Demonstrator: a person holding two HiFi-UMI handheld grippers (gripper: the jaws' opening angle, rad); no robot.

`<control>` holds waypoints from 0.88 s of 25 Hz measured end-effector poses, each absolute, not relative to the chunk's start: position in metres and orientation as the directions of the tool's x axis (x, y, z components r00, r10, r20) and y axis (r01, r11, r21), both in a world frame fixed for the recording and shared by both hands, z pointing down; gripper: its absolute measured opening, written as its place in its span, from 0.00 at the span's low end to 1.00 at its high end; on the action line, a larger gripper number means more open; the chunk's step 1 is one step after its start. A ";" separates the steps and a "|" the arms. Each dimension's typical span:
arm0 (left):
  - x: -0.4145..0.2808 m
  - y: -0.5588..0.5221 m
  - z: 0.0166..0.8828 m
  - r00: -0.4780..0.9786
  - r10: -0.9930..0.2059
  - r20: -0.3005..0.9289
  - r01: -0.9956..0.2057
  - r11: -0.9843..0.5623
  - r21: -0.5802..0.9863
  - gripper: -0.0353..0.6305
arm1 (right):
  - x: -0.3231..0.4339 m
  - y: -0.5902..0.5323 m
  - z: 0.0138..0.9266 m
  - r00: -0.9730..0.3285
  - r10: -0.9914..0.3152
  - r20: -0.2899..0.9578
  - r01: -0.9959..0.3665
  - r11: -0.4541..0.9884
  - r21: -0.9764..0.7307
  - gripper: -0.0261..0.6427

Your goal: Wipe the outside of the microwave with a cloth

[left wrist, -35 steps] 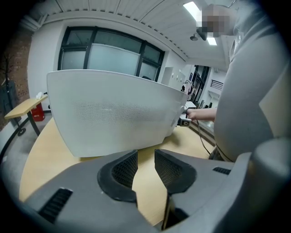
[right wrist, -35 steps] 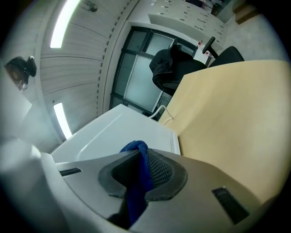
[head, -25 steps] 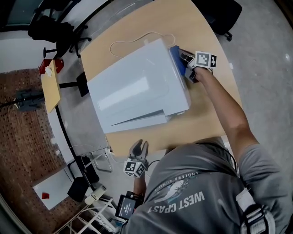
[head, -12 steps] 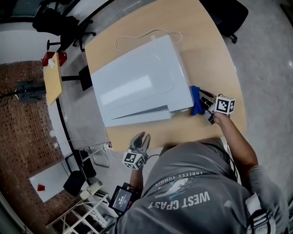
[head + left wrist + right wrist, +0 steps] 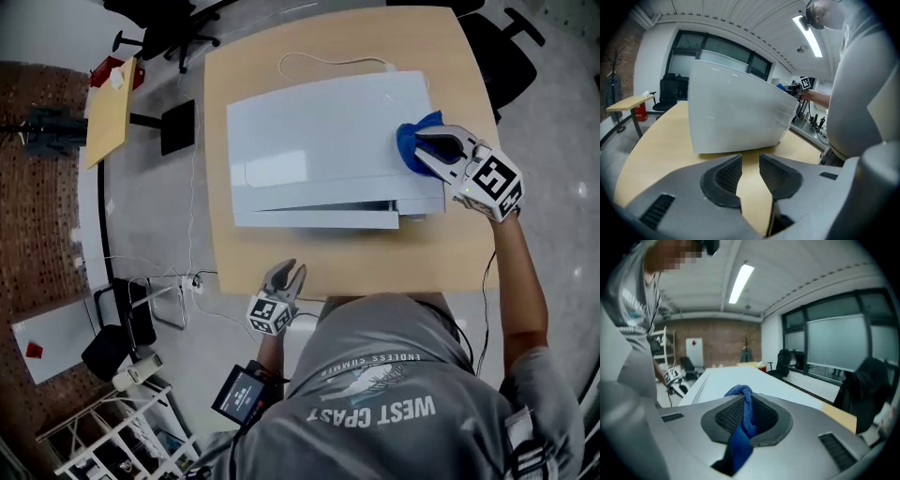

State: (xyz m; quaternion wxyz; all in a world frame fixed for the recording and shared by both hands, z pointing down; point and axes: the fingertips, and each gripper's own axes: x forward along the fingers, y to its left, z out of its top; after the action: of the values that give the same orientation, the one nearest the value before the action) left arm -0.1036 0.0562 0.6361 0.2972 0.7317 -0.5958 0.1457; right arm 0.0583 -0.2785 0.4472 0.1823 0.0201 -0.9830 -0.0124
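Note:
The white microwave (image 5: 328, 150) lies across the wooden table (image 5: 441, 258); it fills the middle of the left gripper view (image 5: 740, 117) and stretches ahead in the right gripper view (image 5: 740, 380). My right gripper (image 5: 424, 148) is shut on a blue cloth (image 5: 412, 141), which rests on the microwave's top near its right end. The cloth (image 5: 743, 420) hangs pinched between the jaws. My left gripper (image 5: 285, 278) hovers at the table's near edge, jaws slightly apart with nothing between them (image 5: 750, 171).
A white cord (image 5: 319, 62) loops on the table behind the microwave. A small side table (image 5: 111, 112) and office chairs (image 5: 159, 14) stand on the floor at the left and back. A person's grey shirt (image 5: 394, 394) fills the near side.
The right gripper has risen with the cloth from the microwave's right side at table level onto its top and has rolled over. The left gripper has stayed near the table's front edge.

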 end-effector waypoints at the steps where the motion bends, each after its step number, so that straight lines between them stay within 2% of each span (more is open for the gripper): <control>1: -0.114 0.065 0.638 0.236 -0.796 0.558 -0.959 -0.098 0.266 0.25 | 0.034 -0.261 0.452 -0.894 -0.033 0.447 0.028 0.991 0.128 0.12; 2: -0.125 0.073 0.640 0.224 -0.806 0.548 -0.959 -0.081 0.273 0.25 | 0.008 -0.242 0.458 -0.854 -0.029 0.519 0.092 0.974 0.205 0.12; 4: -0.147 0.089 0.642 0.205 -0.825 0.526 -0.956 -0.054 0.289 0.25 | -0.054 -0.199 0.466 -0.806 0.018 0.591 0.204 0.947 0.250 0.12; 9: -0.198 0.129 0.643 0.190 -0.842 0.505 -0.953 -0.036 0.300 0.25 | -0.244 -0.075 0.467 -0.762 0.210 0.613 0.416 0.884 0.214 0.12; 11: -0.215 0.139 0.642 0.187 -0.846 0.500 -0.954 -0.034 0.299 0.25 | -0.301 -0.049 0.471 -0.741 0.231 0.631 0.451 0.867 0.212 0.12; 13: -0.231 0.144 0.641 0.189 -0.848 0.495 -0.955 -0.041 0.294 0.25 | -0.324 -0.048 0.476 -0.732 0.208 0.649 0.436 0.875 0.211 0.12; 17: -0.260 0.146 0.642 0.203 -0.844 0.497 -0.958 -0.066 0.279 0.25 | -0.286 -0.094 0.476 -0.785 0.114 0.609 0.283 0.941 0.188 0.12; 20: -0.270 0.132 0.638 0.226 -0.848 0.480 -0.957 -0.099 0.274 0.25 | -0.187 -0.187 0.488 -0.773 -0.122 0.622 0.001 0.981 0.193 0.12; 22: -0.269 0.120 0.635 0.256 -0.848 0.464 -0.952 -0.138 0.274 0.25 | -0.092 -0.251 0.485 -0.698 -0.321 0.640 -0.241 0.947 0.212 0.12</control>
State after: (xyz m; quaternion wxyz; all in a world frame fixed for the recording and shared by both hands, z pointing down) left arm -0.2695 0.1200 0.6346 0.2629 0.7477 -0.6017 0.0988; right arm -0.0921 -0.2514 0.4854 0.3573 0.1528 -0.9197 -0.0557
